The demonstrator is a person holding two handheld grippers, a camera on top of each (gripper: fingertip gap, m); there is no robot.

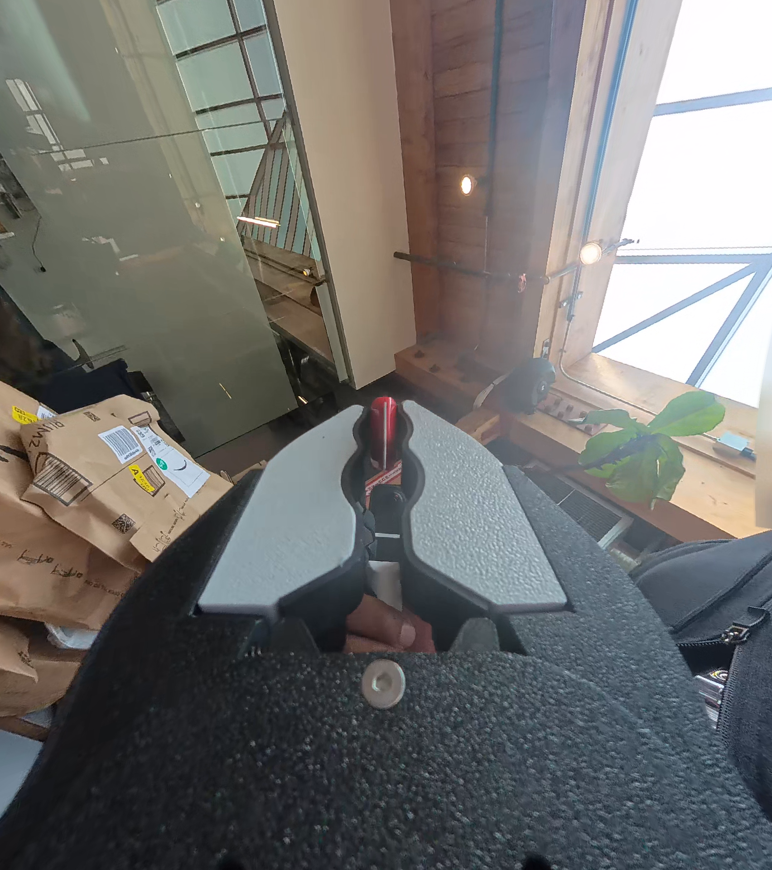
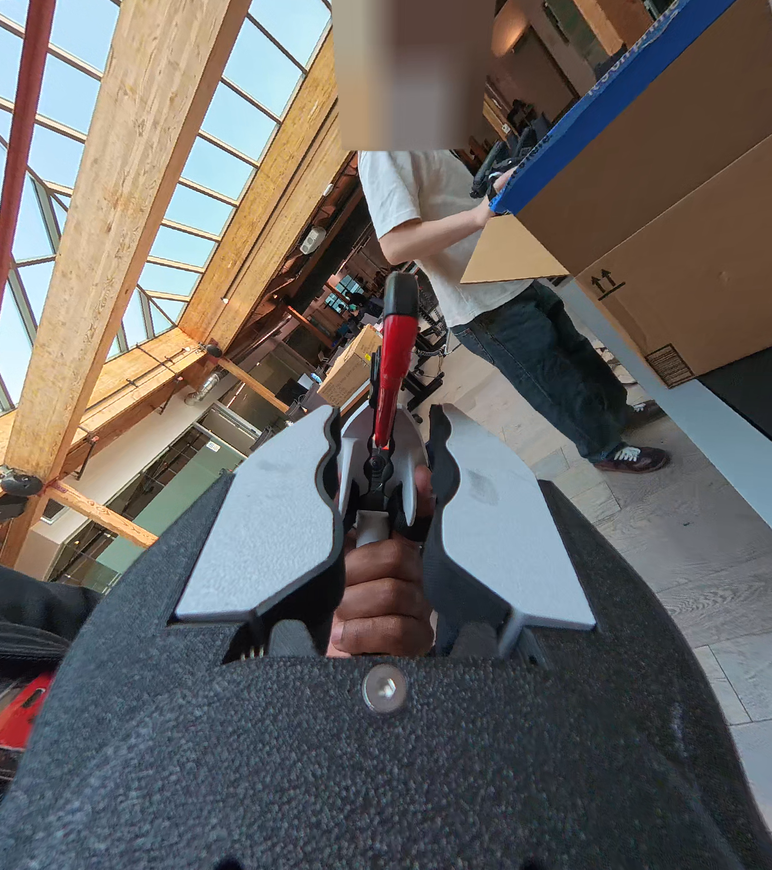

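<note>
Left gripper [image 1: 384, 409]: jaws drawn nearly together, inner edges hugging a red-handled tool [image 1: 384, 430]. This reads as clamped on it, though actual pad contact is hard to confirm. The handle lies dead centre and runs away toward 12 o'clock along the fingers, so it is seen almost end-on. A fingertip [image 1: 389, 628] shows at 6 o'clock under the jaws.

Brown paper mailers [image 1: 92, 471] are piled at 9 o'clock, a leafy plant [image 1: 643, 447] stands on a wooden sill at 3 o'clock, and a black bag [image 1: 751, 635] sits at 4 o'clock.

Right gripper [image 2: 386, 414]: jaws apart. A red-handled tool [image 2: 396, 348] with a black cap rises through the gap, its long axis running 6 to 12 and leaning slightly toward 1. It touches neither finger. A hand [image 2: 384, 588] is fisted at its base, at 6 o'clock.

Whether both views show one tool cannot be told.

A person in a white shirt [image 2: 422, 212] stands at 12–1 o'clock beside a cardboard box [image 2: 680, 212].
</note>
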